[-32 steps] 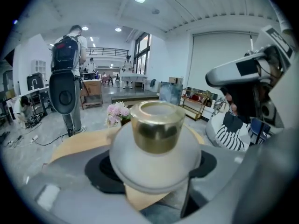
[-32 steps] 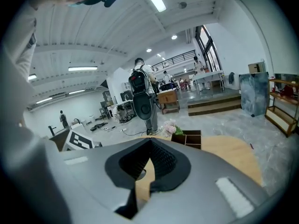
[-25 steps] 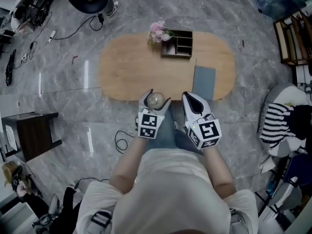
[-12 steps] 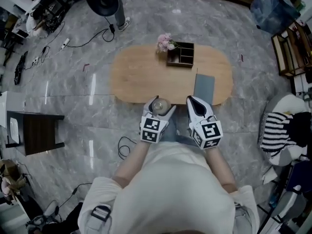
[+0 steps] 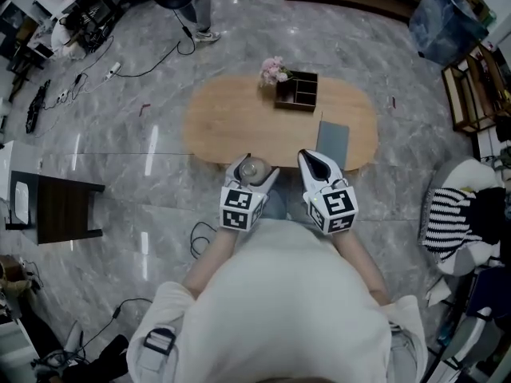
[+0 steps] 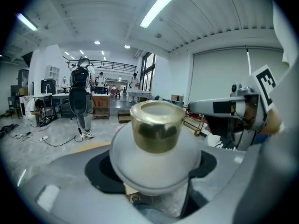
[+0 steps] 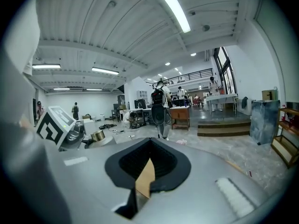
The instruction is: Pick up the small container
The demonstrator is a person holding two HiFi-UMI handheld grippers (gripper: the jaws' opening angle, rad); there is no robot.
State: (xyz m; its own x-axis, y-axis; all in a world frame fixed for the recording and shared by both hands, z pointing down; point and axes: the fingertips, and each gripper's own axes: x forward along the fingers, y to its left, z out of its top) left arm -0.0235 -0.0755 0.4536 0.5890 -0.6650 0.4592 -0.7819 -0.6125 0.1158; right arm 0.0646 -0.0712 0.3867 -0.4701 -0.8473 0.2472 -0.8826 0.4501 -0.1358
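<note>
Left gripper (image 5: 254, 167) clamps the white, round, gold-capped small container (image 6: 156, 155); right gripper (image 5: 317, 164) apparently closed, empty, beside oval wooden table (image 5: 223, 118).

Bare tabletop (image 5: 231, 122) before organizer (image 5: 296, 91)

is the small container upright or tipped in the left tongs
Upright: the small container sits clamped in the left tongs, its gold cap pointing up against a level room.
</note>
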